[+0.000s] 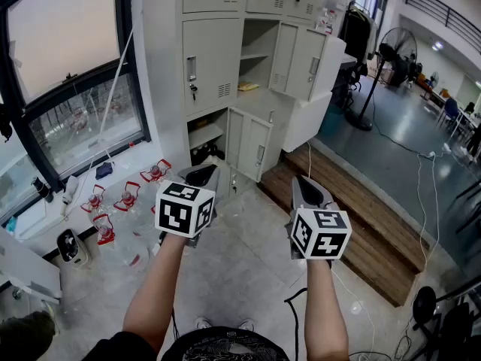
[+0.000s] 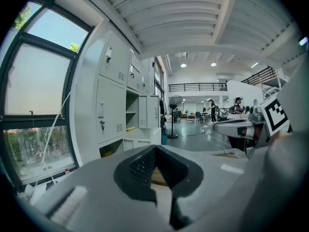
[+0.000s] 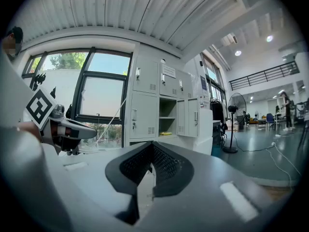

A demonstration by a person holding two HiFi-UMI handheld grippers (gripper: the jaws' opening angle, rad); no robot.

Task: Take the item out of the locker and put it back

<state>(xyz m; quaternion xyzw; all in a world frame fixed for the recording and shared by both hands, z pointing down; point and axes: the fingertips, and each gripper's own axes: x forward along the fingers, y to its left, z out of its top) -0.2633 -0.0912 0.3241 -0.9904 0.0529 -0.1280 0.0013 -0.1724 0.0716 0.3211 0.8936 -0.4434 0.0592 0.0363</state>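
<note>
Facing the locker (image 1: 213, 59) from well back, you are holding both tools out toward it, side by side and close to level, neither one touching it.

- The left tool (image 1: 201, 173) is sitting clenched: its pad tips are meeting at the front and nothing is lying between them.
- The right tool (image 1: 304, 179) is showing the same, clenched and empty, just to the right of the left one and pointing at the locker's open middle column.
- The yellow item (image 1: 248, 86) is lying flat inside the locker, on the floor of the open middle compartment, beneath that compartment's inner shelf. Both tools are hanging well apart from it.
- That compartment's door (image 1: 308, 65) is standing swung out to the locker's right.
- The compartment under it is gaping open too, its lower door (image 1: 254, 147) hanging out toward you. Something dark is sitting inside, and you cannot tell what it is.
- Clear bottles (image 1: 128, 198) with red tops are crowding the floor left of the locker, below the window (image 1: 68, 74).
- A standing fan (image 1: 397, 47) is standing well off to the locker's right.
- A wooden platform (image 1: 361, 224) is running along the floor from the locker's right foot.
</note>
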